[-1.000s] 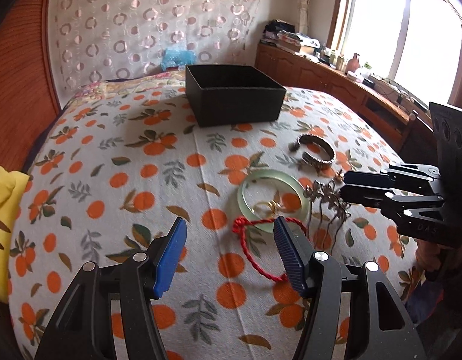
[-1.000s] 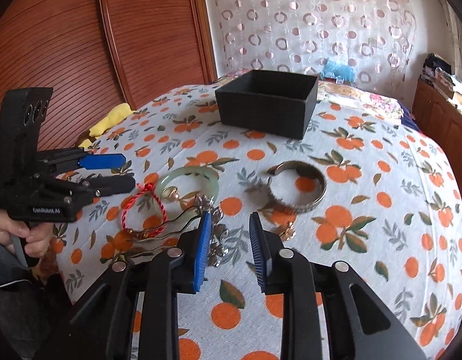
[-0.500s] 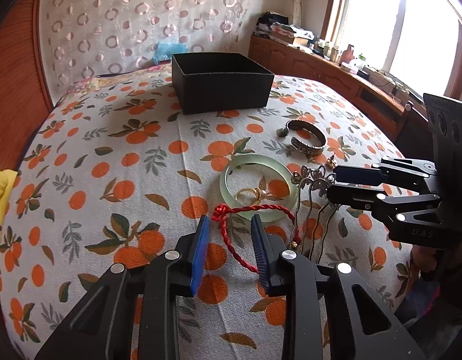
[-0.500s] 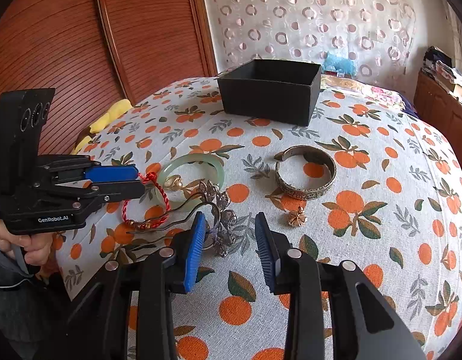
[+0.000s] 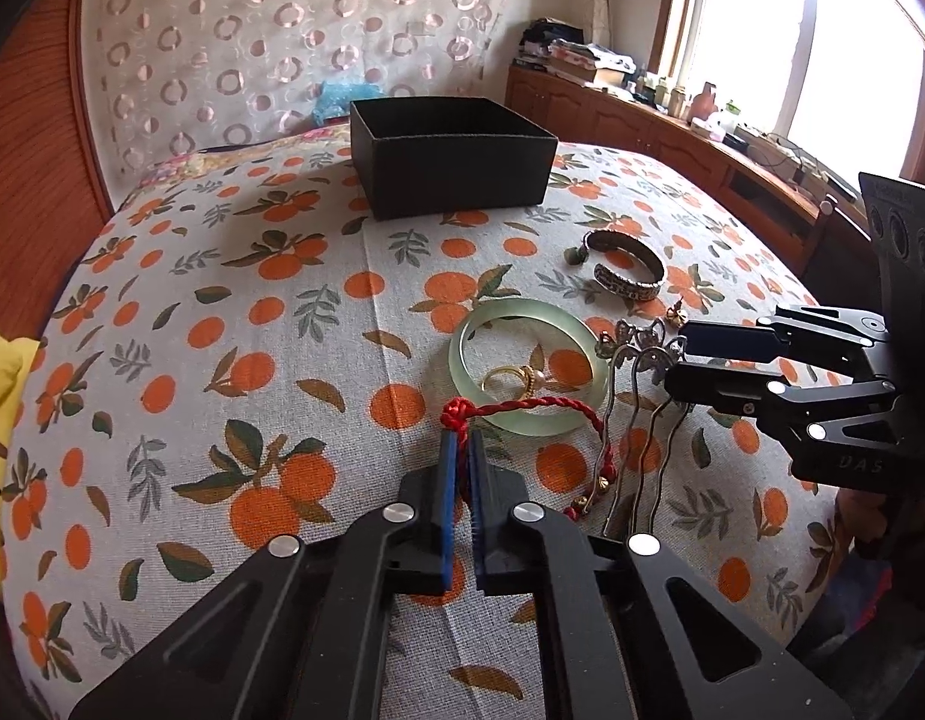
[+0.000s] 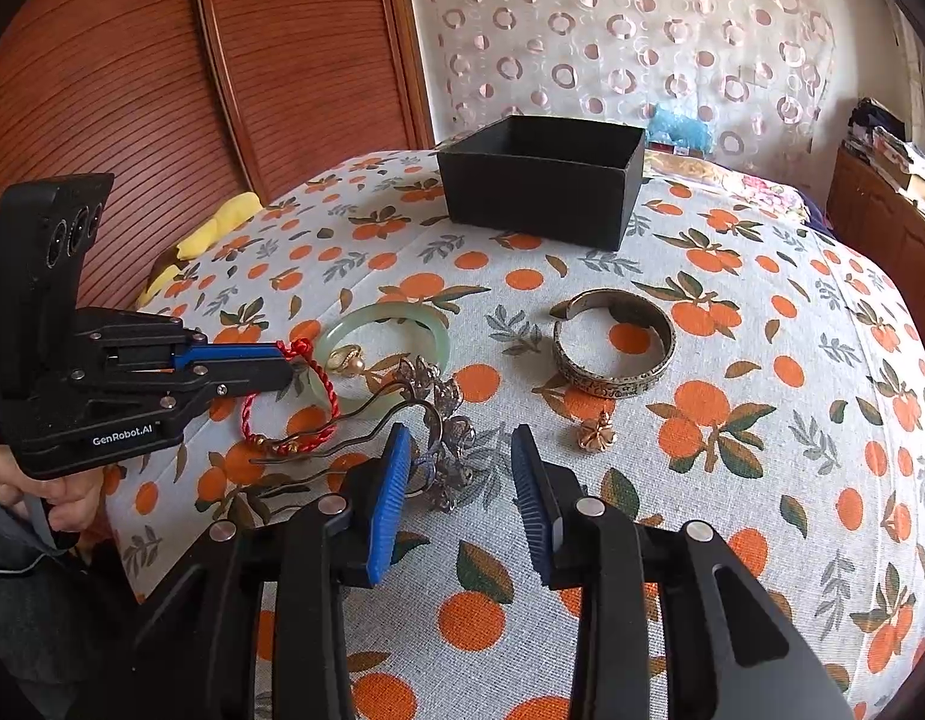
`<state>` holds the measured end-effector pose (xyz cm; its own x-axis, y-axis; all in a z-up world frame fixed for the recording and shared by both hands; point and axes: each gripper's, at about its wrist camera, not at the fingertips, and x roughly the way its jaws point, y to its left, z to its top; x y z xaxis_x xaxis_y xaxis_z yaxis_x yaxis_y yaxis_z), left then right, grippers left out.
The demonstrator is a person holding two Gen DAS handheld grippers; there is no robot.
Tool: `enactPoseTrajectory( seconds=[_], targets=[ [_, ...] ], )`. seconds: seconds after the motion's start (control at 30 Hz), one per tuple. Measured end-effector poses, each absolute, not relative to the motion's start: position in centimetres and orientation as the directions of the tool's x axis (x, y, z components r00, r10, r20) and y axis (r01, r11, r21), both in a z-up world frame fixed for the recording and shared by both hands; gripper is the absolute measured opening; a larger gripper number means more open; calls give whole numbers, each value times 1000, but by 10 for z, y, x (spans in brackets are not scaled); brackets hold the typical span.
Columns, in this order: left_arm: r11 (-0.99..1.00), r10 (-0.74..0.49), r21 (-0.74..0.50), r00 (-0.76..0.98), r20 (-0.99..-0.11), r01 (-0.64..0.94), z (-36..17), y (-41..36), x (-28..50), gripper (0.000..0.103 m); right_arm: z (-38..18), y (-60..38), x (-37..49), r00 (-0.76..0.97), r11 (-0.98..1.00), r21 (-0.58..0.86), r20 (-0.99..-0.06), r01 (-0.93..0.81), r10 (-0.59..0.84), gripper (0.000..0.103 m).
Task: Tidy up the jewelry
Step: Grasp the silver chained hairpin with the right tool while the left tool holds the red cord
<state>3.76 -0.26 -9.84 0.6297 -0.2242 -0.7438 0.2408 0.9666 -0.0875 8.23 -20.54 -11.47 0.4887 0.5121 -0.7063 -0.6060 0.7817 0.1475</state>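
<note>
Right now the left claw (image 5: 461, 441) is pinched on the red cord bracelet (image 5: 540, 414) at its knotted end, its two blue pads pressed almost together with the cord between them; the right wrist view shows the same grip from the side, the knot (image 6: 294, 349) sitting at the tips of the claw (image 6: 285, 360). The rest of the cord loops away from the knot, passes over the near rim of the green bangle (image 5: 525, 366) and lies on the orange-print bedspread (image 5: 222, 324), ending in small gold beads. A gold ring with a pearl (image 5: 519, 378) lies inside the bangle. Just on the window side of the bangle lies a silver hairpin (image 5: 636, 396), its flower head beside the bangle's rim and its long prongs running back toward the camera. The right claw (image 6: 459, 474) is spread, its blue pads apart and held just above the bedspread, with the flower head of the hairpin (image 6: 444, 420) lying in front of the gap and nearer the left pad; I cannot tell whether a pad touches it. Beyond the bangle, toward the window, rests a carved metal cuff (image 5: 627, 267), and a small gold earring (image 6: 595, 433) lies near the cuff. Farther back from the bangle stands an open black box (image 5: 456, 162), well apart from all the jewelry. A yellow cloth (image 5: 0, 396) shows at the bed's edge, far from the bangle.
</note>
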Motion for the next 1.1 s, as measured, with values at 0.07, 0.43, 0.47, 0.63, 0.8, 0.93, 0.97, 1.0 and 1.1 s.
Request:
enactPoseTrajectory(
  seconds=[0.07,0.43,0.47,0.63,0.8,0.93,0.97,1.0,1.1],
  targets=[
    [967,-226,-90,637,-737,239,-96,-1,36,3,-115,-205,82,490,782,148,-705,-606,513,42],
    [975,-211,-98,701,-681,199,-72,18,28,3,-114,-193,89,455,759,142,-725,-635,517,43],
    [976,-211,-100,705,-677,196,-70,19,28,3,-114,-192,90,447,755,148,-728,-639,520,43],
    [976,-210,-102,714,-668,192,-66,22,27,3,-115,-187,94,418,739,157,-740,-655,527,43],
    [976,-211,-103,713,-668,192,-66,23,27,3,-116,-189,94,396,732,190,-739,-654,545,38],
    [976,-210,-103,715,-667,191,-66,23,27,3,-114,-191,93,413,743,179,-736,-645,537,19],
    [976,-210,-102,715,-667,191,-66,22,27,3,-113,-192,92,417,745,179,-734,-643,537,18],
    [977,-208,-101,717,-665,190,-65,23,27,3,-112,-192,92,419,745,179,-732,-642,537,17],
    [977,-208,-102,721,-661,189,-64,22,27,3,-106,-195,90,439,749,173,-717,-640,541,16]
  ],
)
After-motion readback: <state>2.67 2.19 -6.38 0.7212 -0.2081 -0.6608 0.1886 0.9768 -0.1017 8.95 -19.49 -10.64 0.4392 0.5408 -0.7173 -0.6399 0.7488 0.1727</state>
